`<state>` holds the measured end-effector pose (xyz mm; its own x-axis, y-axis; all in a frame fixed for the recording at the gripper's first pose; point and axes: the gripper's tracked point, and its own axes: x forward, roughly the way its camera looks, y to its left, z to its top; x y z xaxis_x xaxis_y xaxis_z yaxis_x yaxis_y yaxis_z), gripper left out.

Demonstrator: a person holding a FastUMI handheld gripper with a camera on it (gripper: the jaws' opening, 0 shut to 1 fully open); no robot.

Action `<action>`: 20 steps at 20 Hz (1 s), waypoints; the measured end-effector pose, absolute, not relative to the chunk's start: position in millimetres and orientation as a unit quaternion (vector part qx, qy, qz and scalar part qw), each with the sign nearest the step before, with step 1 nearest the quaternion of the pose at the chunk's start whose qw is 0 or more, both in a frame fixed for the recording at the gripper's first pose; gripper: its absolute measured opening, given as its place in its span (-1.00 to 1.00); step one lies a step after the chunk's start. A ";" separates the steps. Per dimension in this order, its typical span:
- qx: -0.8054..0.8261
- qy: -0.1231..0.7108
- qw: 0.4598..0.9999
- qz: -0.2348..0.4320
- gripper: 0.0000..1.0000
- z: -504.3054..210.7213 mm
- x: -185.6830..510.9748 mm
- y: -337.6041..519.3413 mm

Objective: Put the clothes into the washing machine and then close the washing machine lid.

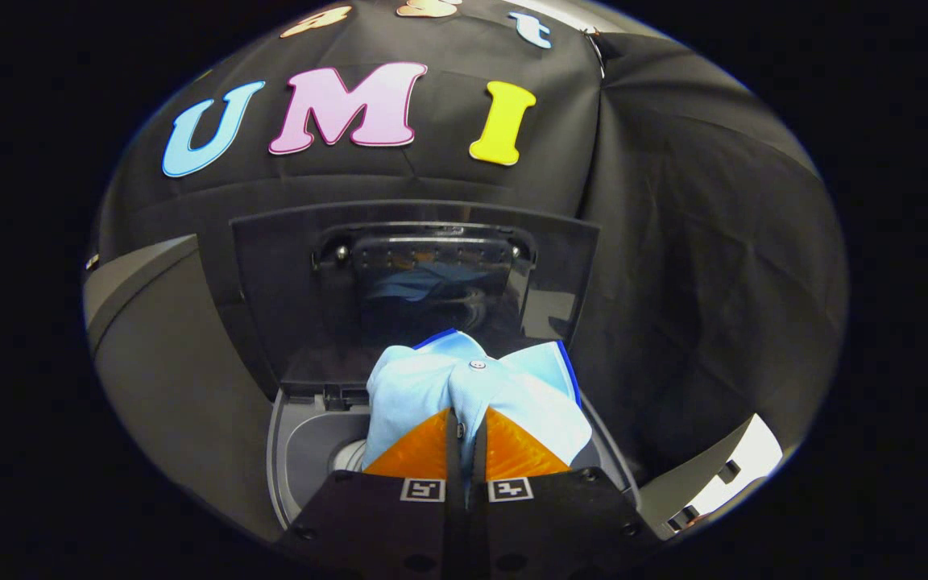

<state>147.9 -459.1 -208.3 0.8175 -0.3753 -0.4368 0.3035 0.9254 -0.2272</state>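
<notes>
In the gripper view, my gripper (pixel 464 431) is pinched tight on the light blue shirt (pixel 464 387), hanging at twelve o'clock over the washing machine's open tub (pixel 311 443). Lid (pixel 416 274) upright beyond. I'd lower it well inside before releasing, so no fabric drapes over the rim.

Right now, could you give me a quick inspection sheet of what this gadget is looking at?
Surface: top of a grey washing machine, tub open below the fingers.
Job's things: light blue garment with a small button, pinched and held over the opening; lid raised upright behind it.
Clutter: nothing seen.
Grippers: gripper shut on the garment, cloth bunched between both fingers.
Cables: nothing seen.
Surroundings: black cloth wall behind the machine; a bright gap shows beside the machine, past the cloth.
</notes>
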 end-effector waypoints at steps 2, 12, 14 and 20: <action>-0.077 0.261 0.946 -0.177 -0.90 -228.4 149.4 -459.6; -0.060 0.333 0.923 -0.182 -0.90 -305.9 147.1 -475.7; -0.058 0.352 0.916 -0.184 -0.90 -323.8 144.5 -479.8; -0.067 0.383 0.901 -0.189 -0.90 -357.3 139.7 -488.5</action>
